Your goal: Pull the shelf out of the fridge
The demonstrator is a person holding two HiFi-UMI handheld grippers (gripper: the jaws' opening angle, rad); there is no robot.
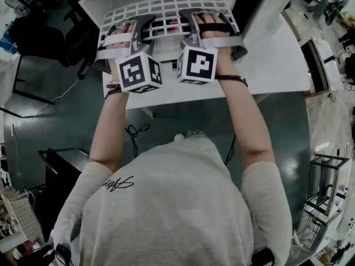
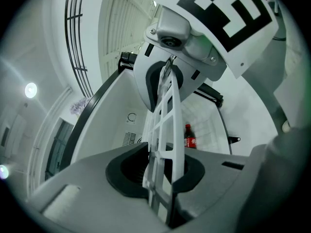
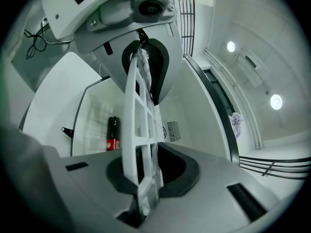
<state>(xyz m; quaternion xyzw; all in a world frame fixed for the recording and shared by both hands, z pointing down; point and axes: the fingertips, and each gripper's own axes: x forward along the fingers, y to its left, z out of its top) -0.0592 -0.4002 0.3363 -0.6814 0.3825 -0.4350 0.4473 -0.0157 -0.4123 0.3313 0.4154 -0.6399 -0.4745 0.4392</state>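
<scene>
The left gripper [image 1: 128,27] and right gripper [image 1: 209,22] are clamping the white shelf [image 1: 166,5] at its near edge; a bottle [image 2: 190,137], seemingly cola, is standing farther in.

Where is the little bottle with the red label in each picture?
Head view: not clearly in it; the shelf covers that spot.
Left gripper view: the bottle stands just right of centre, right of the shelf's edge.
Right gripper view: left of centre, left of the shelf's edge.
Shared landmark: the white grid shelf.
</scene>
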